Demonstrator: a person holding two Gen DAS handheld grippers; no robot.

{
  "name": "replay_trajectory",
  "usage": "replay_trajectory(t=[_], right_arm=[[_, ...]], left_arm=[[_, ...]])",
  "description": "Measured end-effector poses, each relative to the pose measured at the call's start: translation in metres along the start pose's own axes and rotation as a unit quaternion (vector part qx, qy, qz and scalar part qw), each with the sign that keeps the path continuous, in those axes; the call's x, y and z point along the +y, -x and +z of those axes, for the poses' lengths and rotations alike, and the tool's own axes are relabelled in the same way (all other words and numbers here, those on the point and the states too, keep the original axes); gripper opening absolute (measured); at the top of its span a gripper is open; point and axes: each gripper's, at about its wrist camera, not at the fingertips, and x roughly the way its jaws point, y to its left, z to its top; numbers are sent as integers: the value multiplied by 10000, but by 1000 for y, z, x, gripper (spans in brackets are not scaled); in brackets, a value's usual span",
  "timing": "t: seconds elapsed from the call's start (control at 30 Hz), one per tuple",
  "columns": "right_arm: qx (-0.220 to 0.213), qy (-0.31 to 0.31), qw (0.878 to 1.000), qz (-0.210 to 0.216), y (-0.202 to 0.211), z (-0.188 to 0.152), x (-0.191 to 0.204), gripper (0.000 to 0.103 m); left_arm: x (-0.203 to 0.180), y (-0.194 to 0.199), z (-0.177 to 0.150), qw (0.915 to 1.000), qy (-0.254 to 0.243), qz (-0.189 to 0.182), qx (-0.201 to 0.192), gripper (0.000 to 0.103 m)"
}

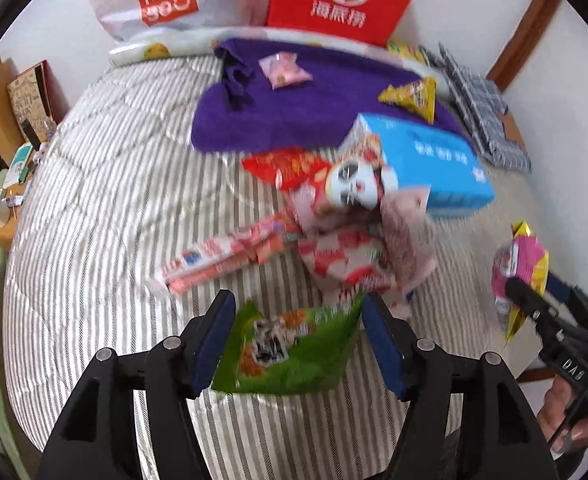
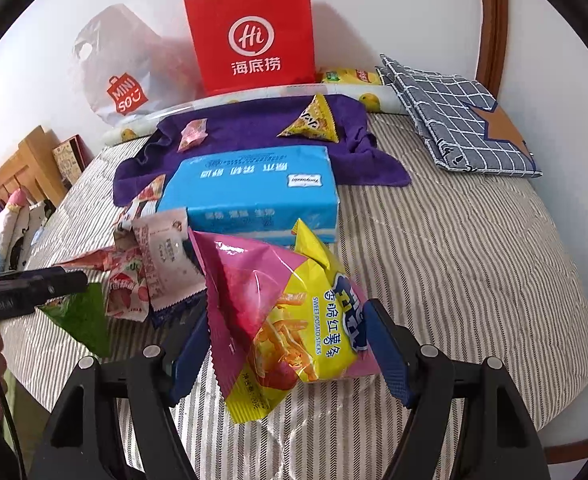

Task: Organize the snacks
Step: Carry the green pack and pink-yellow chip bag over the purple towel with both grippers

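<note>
Between the blue, finely textured pads of the right hand-held gripper (image 2: 290, 354) sat a glossy, crinkled foil-plastic sweet potato stick bag (image 2: 294, 320). Between the pads of the left hand-held gripper (image 1: 296, 344) lay a shiny green snack packet (image 1: 294, 354). Both tools had matt black plastic frames with small metal pins. Under them the bed cover (image 2: 474, 260) was soft quilted cloth, striped and matt. Beyond the grippers lay a smooth, slightly glossy blue tissue pack (image 2: 254, 192) on a fuzzy purple towel (image 2: 254, 128). Farther off stood a matt red paper bag (image 2: 254, 36) beside a thin, filmy white plastic bag (image 2: 126, 76).
</note>
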Motion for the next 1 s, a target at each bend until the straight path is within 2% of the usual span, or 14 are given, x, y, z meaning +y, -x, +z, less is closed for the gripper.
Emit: replay_trajectory(t=[0.1,0.23,0.5,0.67,0.87,1.0], right_arm=[[26,8,10000,-3,-2,-2,1,73],[57,-27,10000,5,-4,-4,0,73],[33,-6,10000,26,-3,-5,0,73],[83,-11,9999,55,-5,-6,1,73],[8,10,9999,102,0,-7,5,73],[-17,32,9999,136,4,-9,8,73]], left_arm=[[-1,-8,-10,9999,-81,41,114,73],[-1,-19,-18,9994,-130,158,281,73],[-3,-21,-29,9983,-321,374,322,73],[7,-5,-26,9995,-115,260,133,73],[12,18,-27,9992,-101,367,-94,77],[15,23,-32,9992,-41,390,-83,77]])
